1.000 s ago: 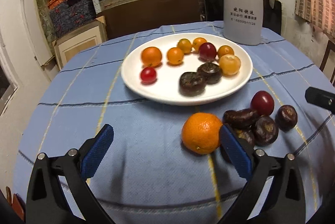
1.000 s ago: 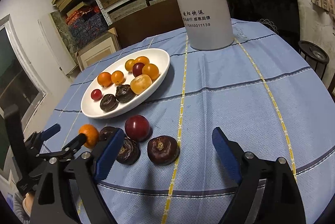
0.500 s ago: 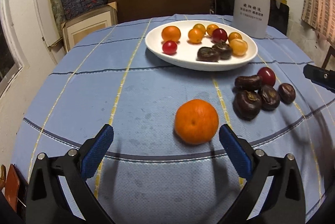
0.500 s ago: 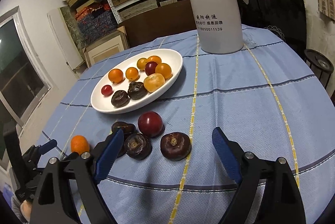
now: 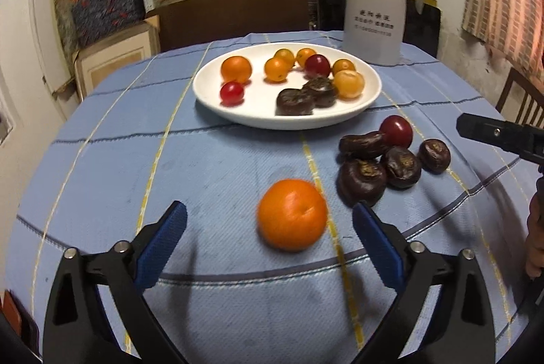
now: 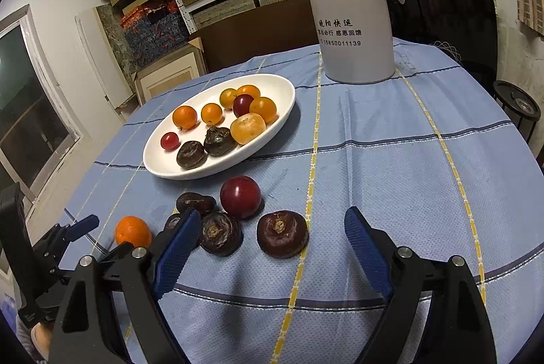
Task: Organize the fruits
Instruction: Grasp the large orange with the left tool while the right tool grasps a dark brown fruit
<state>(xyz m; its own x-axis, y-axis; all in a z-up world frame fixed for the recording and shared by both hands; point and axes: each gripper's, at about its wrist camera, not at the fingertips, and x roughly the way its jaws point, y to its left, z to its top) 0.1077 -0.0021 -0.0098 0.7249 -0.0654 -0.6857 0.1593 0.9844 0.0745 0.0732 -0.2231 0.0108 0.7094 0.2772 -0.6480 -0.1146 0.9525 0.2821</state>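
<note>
Fruits are spread over a round table covered by a blue checked cloth (image 5: pixel 217 167), seen from two wrist cameras. At twelve o'clock on the cloth a tall white thermos jug (image 6: pixel 353 20) stands upright. Just nearer, at about eleven o'clock, a white oval plate (image 5: pixel 372 88) holds small oranges, two red fruits and two dark brown water chestnuts. At three o'clock of the left wrist view, off the plate, a cluster of four more water chestnuts (image 5: pixel 362 182) and one red plum (image 5: pixel 396 131) lies on the cloth, the pieces touching or nearly touching.

A loose orange (image 5: pixel 292 214) rests on the cloth at six o'clock from the plate. It sits between the blue pads of the left gripper (image 5: pixel 270 233), whose jaws are held wide and have just been closing slightly; neither pad touches the fruit.

The right gripper (image 6: pixel 272 243) is also held wide and empty, with one water chestnut (image 6: pixel 282 233) lying apart between its fingers.
</note>
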